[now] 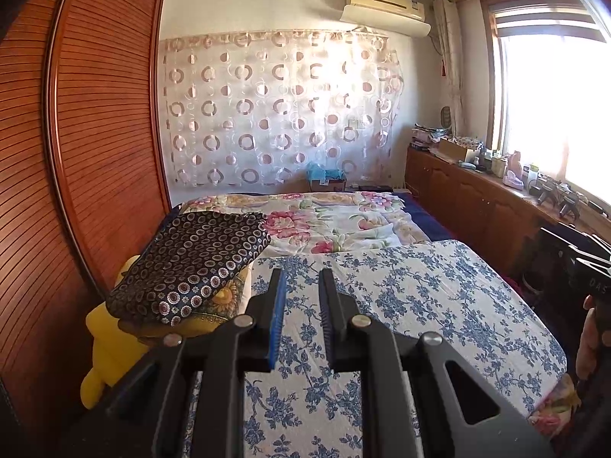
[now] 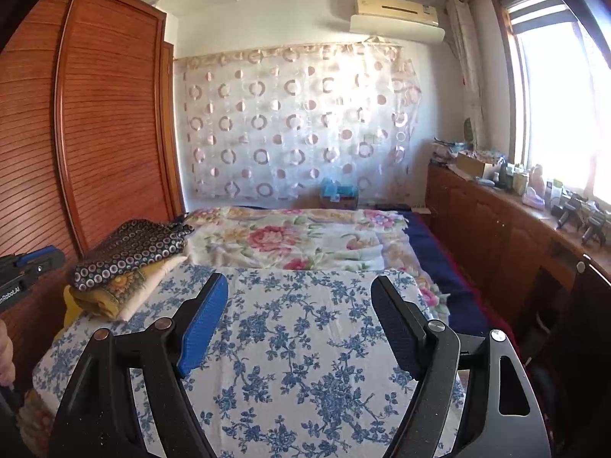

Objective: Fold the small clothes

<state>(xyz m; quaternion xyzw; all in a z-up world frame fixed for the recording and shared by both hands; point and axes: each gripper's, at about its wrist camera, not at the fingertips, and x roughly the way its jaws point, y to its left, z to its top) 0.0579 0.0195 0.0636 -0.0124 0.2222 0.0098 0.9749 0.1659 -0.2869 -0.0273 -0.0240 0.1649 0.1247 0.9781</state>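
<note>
A folded dark cloth with small ring patterns (image 1: pixel 191 263) lies on top of a stack of folded yellow and cream cloths (image 1: pixel 225 297) at the left edge of the blue-flowered white sheet (image 1: pixel 420 305). The same stack shows in the right wrist view (image 2: pixel 130 259). My left gripper (image 1: pixel 301 278) hovers over the sheet just right of the stack, its jaws a small gap apart and empty. My right gripper (image 2: pixel 299 290) hovers over the sheet (image 2: pixel 305 362), wide open and empty. The left gripper's body shows at the left edge of the right wrist view (image 2: pixel 26 267).
A pink-flowered quilt (image 1: pixel 324 221) covers the bed beyond the sheet. A wooden slatted wardrobe (image 1: pixel 95 133) stands on the left. A low wooden cabinet (image 1: pixel 477 198) with clutter runs under the window on the right. A yellow plush toy (image 1: pixel 103 343) sits by the stack.
</note>
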